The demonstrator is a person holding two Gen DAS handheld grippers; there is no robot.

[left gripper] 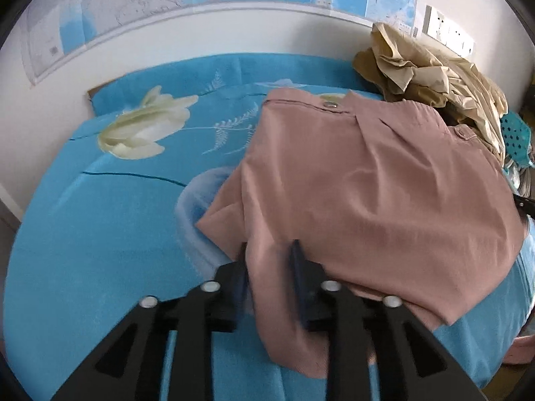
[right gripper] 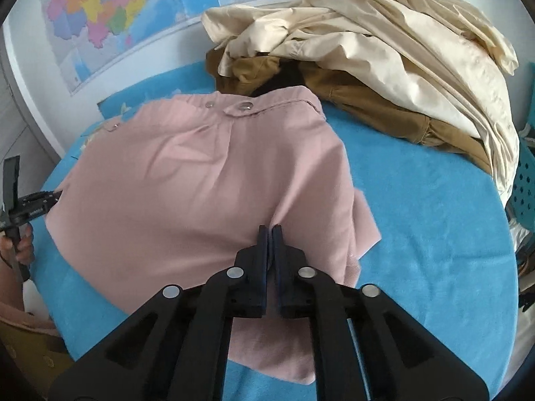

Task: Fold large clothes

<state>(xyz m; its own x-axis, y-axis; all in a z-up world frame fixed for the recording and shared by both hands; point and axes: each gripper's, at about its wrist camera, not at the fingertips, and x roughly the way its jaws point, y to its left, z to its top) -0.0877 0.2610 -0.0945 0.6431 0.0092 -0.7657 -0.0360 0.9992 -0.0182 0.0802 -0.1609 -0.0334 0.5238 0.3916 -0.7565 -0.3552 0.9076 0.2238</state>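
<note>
Both my tongs hold the near edge of the pink garment [right gripper: 207,180]. Right tongs [right gripper: 271,230] are nearly closed, pinching a fold. Left tongs [left gripper: 269,250] stand a little open with cloth bunched between them. It lies on the blue bed cover [right gripper: 418,207], near a pile of tan clothes [right gripper: 384,67].

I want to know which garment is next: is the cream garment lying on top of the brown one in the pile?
Yes, in the right wrist view the cream garment drapes over the brown garment, which shows beneath it.
</note>
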